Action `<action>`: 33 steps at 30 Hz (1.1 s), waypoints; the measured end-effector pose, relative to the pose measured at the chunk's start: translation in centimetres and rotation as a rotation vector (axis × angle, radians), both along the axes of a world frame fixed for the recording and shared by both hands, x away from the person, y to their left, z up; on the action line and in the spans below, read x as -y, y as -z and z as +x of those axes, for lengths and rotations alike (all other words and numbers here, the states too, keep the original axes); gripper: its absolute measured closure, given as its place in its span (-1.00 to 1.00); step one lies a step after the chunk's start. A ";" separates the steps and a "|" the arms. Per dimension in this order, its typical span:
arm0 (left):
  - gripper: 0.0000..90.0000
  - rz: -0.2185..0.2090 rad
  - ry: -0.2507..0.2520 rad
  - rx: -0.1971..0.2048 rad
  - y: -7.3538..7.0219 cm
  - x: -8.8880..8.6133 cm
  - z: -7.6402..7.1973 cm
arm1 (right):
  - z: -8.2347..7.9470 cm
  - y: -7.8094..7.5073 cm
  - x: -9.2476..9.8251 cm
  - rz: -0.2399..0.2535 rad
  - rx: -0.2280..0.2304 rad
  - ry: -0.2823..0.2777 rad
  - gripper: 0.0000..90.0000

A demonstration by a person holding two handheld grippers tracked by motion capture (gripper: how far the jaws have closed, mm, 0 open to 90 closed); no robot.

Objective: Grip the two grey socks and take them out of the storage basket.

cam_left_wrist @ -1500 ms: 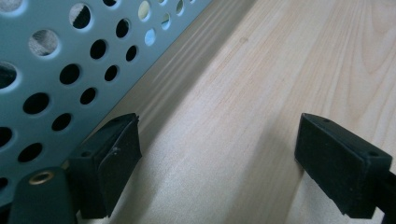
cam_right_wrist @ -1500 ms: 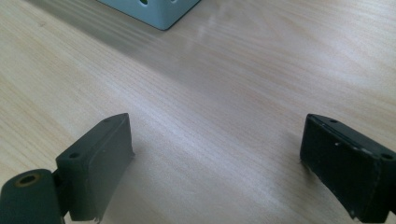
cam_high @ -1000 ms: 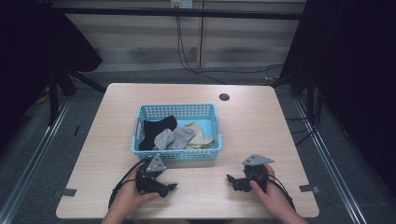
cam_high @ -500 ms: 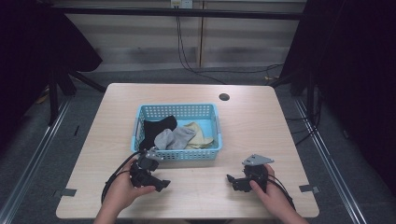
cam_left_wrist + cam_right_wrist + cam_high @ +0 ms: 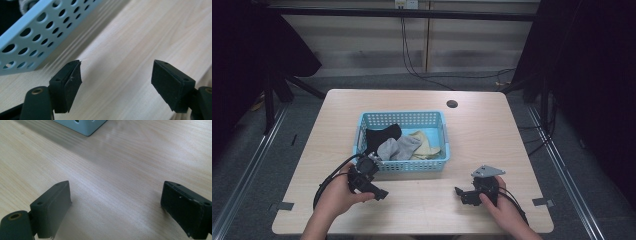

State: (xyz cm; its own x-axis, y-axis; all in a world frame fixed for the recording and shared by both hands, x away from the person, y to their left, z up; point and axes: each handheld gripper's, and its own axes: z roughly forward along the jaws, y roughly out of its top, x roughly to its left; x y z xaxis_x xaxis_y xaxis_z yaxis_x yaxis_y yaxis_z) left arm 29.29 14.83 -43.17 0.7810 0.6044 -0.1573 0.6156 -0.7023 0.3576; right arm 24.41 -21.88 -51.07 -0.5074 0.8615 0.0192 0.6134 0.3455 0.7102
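Observation:
A light blue perforated basket (image 5: 362, 129) stands mid-table, holding a black sock (image 5: 382, 136), a grey sock (image 5: 398, 147) and a beige sock (image 5: 424, 144). My left gripper (image 5: 381, 194) is held just in front of the basket's near left corner, tilted, open and empty. In the left gripper view its jaws stand wide apart over bare wood, with the basket wall (image 5: 37, 32) at the upper left. My right gripper (image 5: 458, 192) rests on the table near the front right, open and empty. The basket's corner (image 5: 86, 126) shows at the top of the right gripper view.
The wooden table (image 5: 482, 135) has a round cable hole (image 5: 452, 104) at the back right. Black cables trail from both grippers toward the front edge. Dark curtains and metal frame legs stand around the table.
The left hand has lifted and swung its gripper toward the basket's near left corner, tilting it. The right gripper has stayed in place.

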 end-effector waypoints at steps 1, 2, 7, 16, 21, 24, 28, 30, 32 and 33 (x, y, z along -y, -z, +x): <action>-0.47 0.000 0.002 -0.012 -0.2 0.1 0.1 | 0.0 0.0 0.0 0.003 -0.004 0.003 -0.80; -0.47 0.002 0.003 -0.019 -0.5 0.2 0.1 | 0.0 0.0 0.0 0.001 -0.001 0.001 -0.80; -0.47 0.018 0.019 -0.038 -1.7 0.5 0.6 | 0.0 0.0 0.0 0.002 -0.004 0.004 -0.80; -0.46 0.037 0.011 -0.070 -4.2 0.8 2.1 | 0.0 0.0 0.0 0.000 0.000 0.001 -0.80; -0.48 0.054 0.007 -0.071 -5.4 0.9 3.2 | 0.0 0.0 0.0 0.001 -0.001 0.001 -0.80; -0.48 0.049 -0.005 -0.070 -6.0 1.1 4.0 | 0.0 0.0 -0.1 0.008 -0.001 0.011 -0.80; -0.48 0.028 -0.028 -0.078 -6.6 1.4 5.1 | 0.0 0.0 -0.1 0.008 0.000 0.011 -0.80; -0.48 0.038 -0.032 -0.073 -6.8 1.6 5.8 | 0.0 0.0 -0.1 0.008 0.000 0.012 -0.80; -0.48 0.046 -0.051 -0.063 -7.0 1.9 6.5 | 0.0 0.0 -0.1 0.009 0.000 0.012 -0.80; -0.48 0.046 -0.065 -0.056 -7.1 2.0 6.9 | 0.0 0.0 -0.1 0.008 0.006 0.007 -0.80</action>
State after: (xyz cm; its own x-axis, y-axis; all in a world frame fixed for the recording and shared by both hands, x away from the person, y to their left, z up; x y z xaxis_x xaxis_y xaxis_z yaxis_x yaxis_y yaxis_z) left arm 36.16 12.81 -36.05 0.7308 0.6609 -0.1705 0.6783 -0.6755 0.2890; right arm 24.44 -21.83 -51.10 -0.5017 0.8648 0.0230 0.6117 0.3358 0.7163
